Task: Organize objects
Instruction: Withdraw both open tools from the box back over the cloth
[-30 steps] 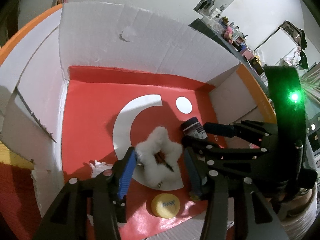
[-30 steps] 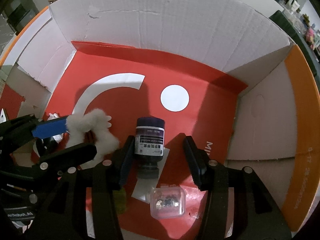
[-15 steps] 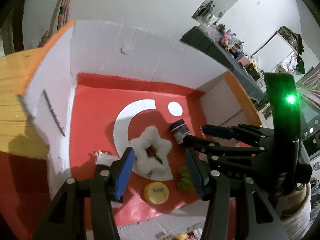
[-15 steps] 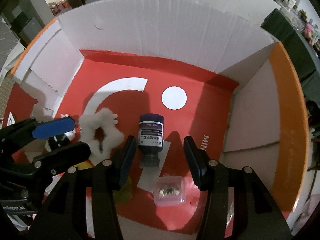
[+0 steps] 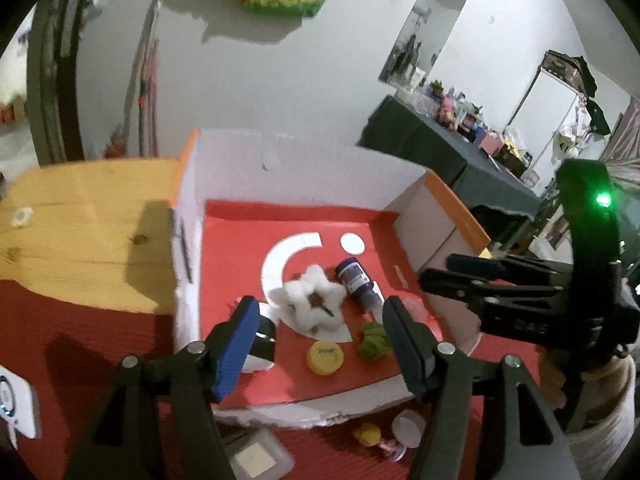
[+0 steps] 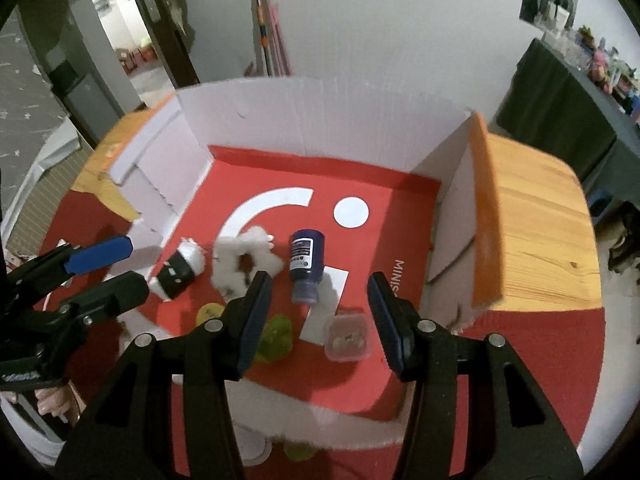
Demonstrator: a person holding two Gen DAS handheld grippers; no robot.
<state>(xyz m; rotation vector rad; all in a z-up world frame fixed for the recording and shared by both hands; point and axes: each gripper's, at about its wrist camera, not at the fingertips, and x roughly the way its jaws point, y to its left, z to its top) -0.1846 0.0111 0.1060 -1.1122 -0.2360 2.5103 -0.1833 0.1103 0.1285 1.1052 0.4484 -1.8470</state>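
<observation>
An open cardboard box (image 5: 304,160) (image 6: 320,120) with a red floor holds a white fluffy star (image 5: 314,300) (image 6: 244,260), a dark blue bottle (image 5: 358,284) (image 6: 306,266) lying on its side, a yellow lid (image 5: 325,357) (image 6: 210,312), a green crumpled lump (image 5: 374,342) (image 6: 276,338), a black-and-white item (image 5: 262,344) (image 6: 180,272) and a small clear case (image 6: 347,337). My left gripper (image 5: 316,328) is open and empty above the box's near side. My right gripper (image 6: 318,308) is open and empty, also above the box.
The box stands on a wooden table (image 5: 88,224) (image 6: 536,220) with a red mat (image 5: 80,352). In front of the box lie a clear square case (image 5: 256,460), a small yellow toy (image 5: 366,434) and a white round piece (image 5: 408,426). A white device (image 5: 16,404) lies at the left.
Both grippers have pulled back and up out of the box, so the whole box and the table around it show. The objects inside lie where they were.
</observation>
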